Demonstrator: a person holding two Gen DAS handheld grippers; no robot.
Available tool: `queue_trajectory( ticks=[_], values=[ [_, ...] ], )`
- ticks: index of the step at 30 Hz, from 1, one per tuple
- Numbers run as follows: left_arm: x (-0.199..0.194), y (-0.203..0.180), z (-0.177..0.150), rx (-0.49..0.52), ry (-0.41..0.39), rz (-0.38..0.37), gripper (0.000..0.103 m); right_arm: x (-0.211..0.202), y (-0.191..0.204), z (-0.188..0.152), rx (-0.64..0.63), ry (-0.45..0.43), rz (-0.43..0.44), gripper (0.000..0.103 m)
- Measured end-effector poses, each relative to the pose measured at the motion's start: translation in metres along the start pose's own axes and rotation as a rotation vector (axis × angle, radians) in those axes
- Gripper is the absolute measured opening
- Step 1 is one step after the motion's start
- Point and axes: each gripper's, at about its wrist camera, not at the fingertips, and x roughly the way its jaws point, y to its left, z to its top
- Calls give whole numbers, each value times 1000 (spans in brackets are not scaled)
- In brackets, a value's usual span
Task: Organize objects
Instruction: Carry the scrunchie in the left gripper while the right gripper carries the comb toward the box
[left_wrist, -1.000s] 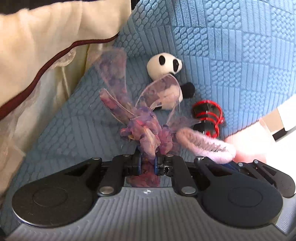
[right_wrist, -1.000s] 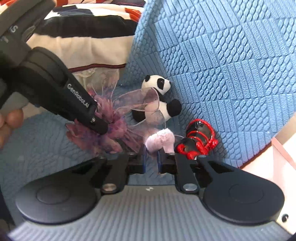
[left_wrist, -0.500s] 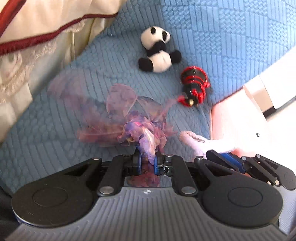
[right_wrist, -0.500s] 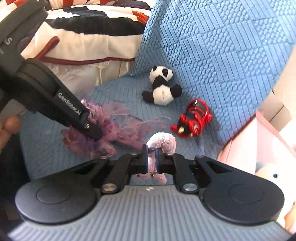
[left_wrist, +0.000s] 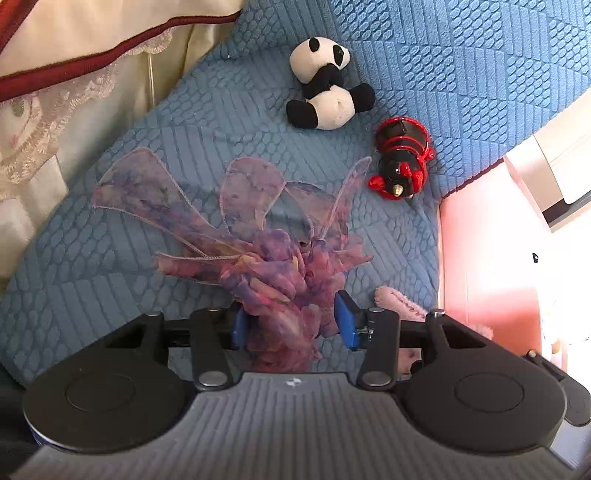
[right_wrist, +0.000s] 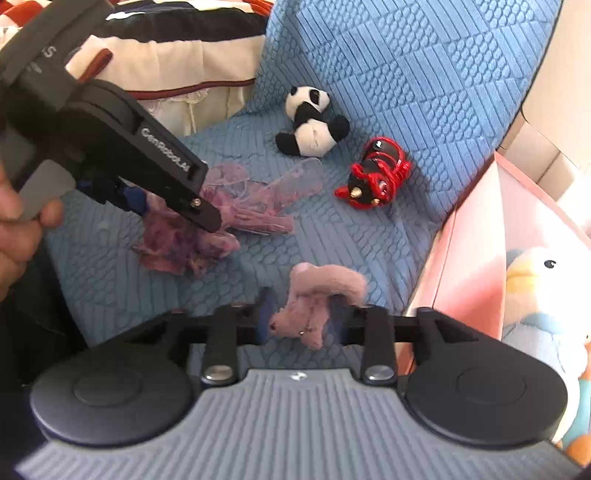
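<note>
While our left gripper (left_wrist: 291, 321) has its blue pads (left_wrist: 345, 319) spread wide, the purple gauze flower (left_wrist: 273, 258) sits loose between them, its bunched base against the left pad and clear of the right one; its petals fan out over the blue quilted cushion (left_wrist: 110, 258). Our right gripper (right_wrist: 301, 319) also has its fingers apart — the pink plush piece (right_wrist: 317, 295) lies in the gap, blurred, and we cannot tell whether either pad touches it. Just beside the cushion's right edge stands the pink bin (right_wrist: 476, 236), which holds a white and blue plush toy (right_wrist: 546, 306). Farther back on the cushion we see the panda plush (left_wrist: 327, 85) and, near it but apart, the red and black figure (left_wrist: 400, 158).
</note>
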Motion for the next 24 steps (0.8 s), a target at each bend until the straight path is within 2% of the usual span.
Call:
queue_trajectory(
  ticks=[5,12,16,20,24],
  values=[
    [6,2,1,-4,6,15,53,14,-3,1,33,33,-20,55],
    [9,4,2,-15,2,24,53,41,-8,2,75,78,-92,55],
    [10,6,2,-24,2,27,53,52,-7,1,48,85,-151,50],
    [10,6,2,-22,-2,25,53,55,-8,2,56,81,-196,35],
    [10,5,1,-19,-3,24,53,50,-16,4,132,59,-185,34]
  ],
)
